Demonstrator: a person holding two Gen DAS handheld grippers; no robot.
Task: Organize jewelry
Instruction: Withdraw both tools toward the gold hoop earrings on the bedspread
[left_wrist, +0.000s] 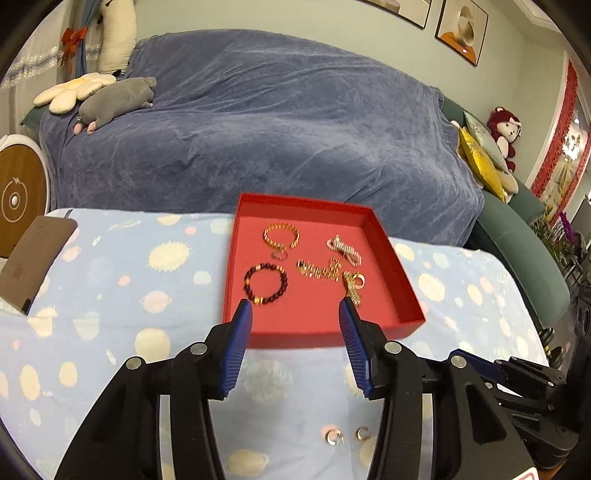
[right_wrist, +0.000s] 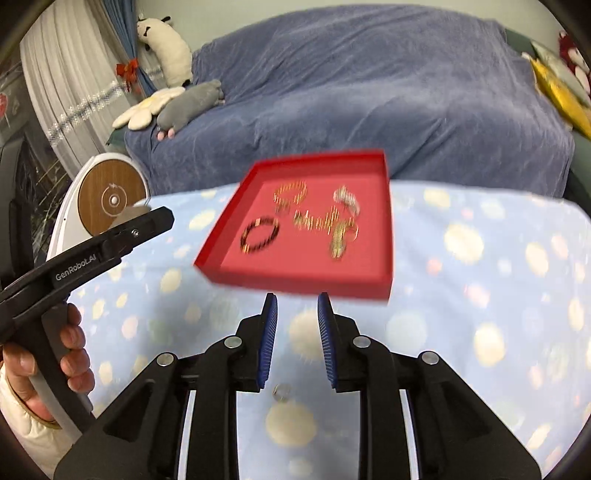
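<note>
A red tray (left_wrist: 402, 288) sits on the patterned blue cloth and holds a dark bead bracelet (left_wrist: 265, 284), a gold bracelet (left_wrist: 281, 236), a gold chain (left_wrist: 317, 271), a pale bow clip (left_wrist: 343, 250) and a gold strap piece (left_wrist: 353, 290). My left gripper (left_wrist: 293, 308) is open and empty over the tray's near rim. Two small rings (left_wrist: 347, 435) lie on the cloth below it. My right gripper (right_wrist: 297, 302) is open and empty just short of the tray (right_wrist: 306, 282). A small ring (right_wrist: 281, 392) lies on the cloth between its fingers. The right wrist view is blurred.
A sofa under a blue throw (left_wrist: 258, 129) stands behind the table, with plush toys (left_wrist: 118, 99). A brown card (left_wrist: 33, 258) lies at the cloth's left edge. A round wooden device (right_wrist: 110, 199) stands at the left. The left gripper's body (right_wrist: 92, 251) and the hand show in the right wrist view.
</note>
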